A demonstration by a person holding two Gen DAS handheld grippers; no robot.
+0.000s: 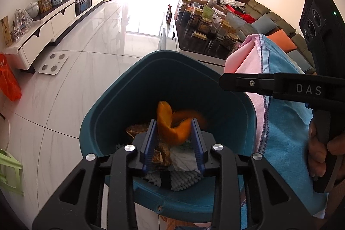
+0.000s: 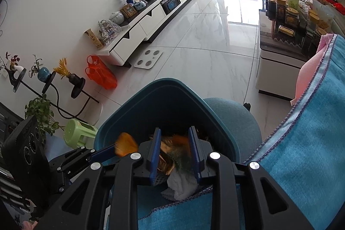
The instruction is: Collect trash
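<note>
While we hold both grippers over the teal plastic trash bin (image 1: 226,113), a curled piece of orange peel (image 1: 170,122) sits between the blue pads of our left gripper (image 1: 173,137). Its edges are blurred and the pads stand slightly apart from it, so we judge it is being let go, with the jaws part-open. In the right wrist view the same peel shows at the tip of the left gripper's fingers, just inside the bin's near-left rim.

Our right gripper (image 2: 174,152) hangs over the bin's middle with a narrow gap between its pads; nothing sits clamped there, only the crumpled white tissue (image 2: 181,184) and brown wrappers (image 2: 165,162) lying in the bin beneath.

A blue-and-pink cloth (image 2: 312,133) drapes along the bin's right side, touching its rim.

To do this step well, we should keep the left fingers inside the rim until the peel has dropped clear, let the jaws spread enough that it does not cling to a pad, and lift straight up afterwards without snagging the cloth's stitched edge.
</note>
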